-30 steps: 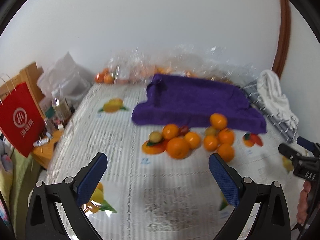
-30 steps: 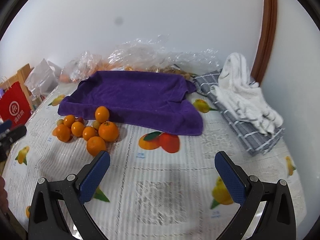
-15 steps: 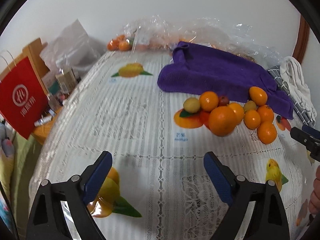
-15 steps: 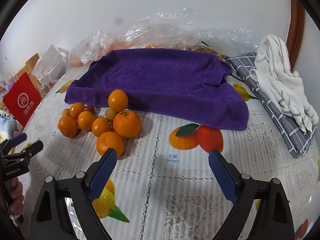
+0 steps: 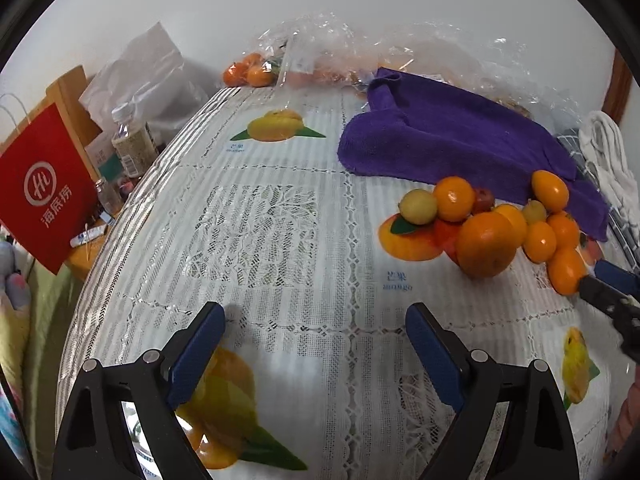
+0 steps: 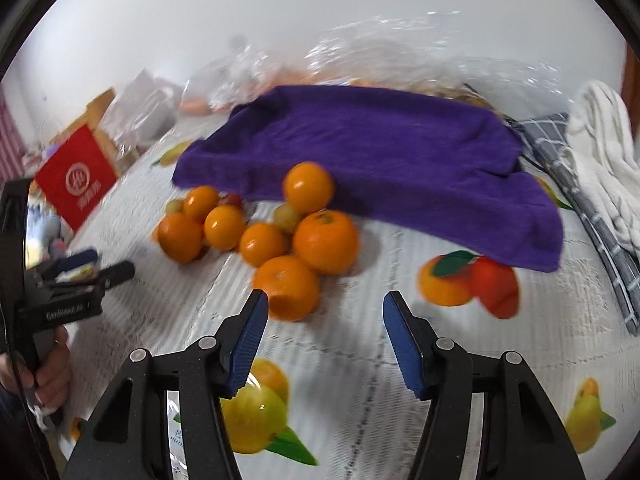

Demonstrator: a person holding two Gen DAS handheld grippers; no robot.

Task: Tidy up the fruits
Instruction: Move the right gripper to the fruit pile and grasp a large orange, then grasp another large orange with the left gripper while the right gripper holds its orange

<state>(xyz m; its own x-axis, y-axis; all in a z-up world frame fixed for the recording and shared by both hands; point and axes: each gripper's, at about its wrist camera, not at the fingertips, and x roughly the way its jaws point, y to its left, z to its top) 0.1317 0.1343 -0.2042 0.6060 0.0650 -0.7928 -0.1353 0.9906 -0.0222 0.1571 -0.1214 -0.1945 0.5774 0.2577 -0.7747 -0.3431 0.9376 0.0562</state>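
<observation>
Oranges [image 6: 280,248] are sitting bunched on the tabletop [image 6: 360,360], touching the front edge of the purple towel [image 6: 380,152]. Your right tongs [image 6: 322,338] are closing just short of the nearest orange [image 6: 286,286], gripping nothing. Your left tongs [image 5: 316,352] are hanging apart, empty.

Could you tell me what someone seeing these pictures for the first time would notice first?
Probably the pile of oranges and smaller yellow-green fruits clustered on the fruit-print tablecloth, right against the near edge of the purple towel. Next, the red paper bag beside the table's left edge, and the right gripper, jaws closing with nothing between them, near the closest orange.
</observation>
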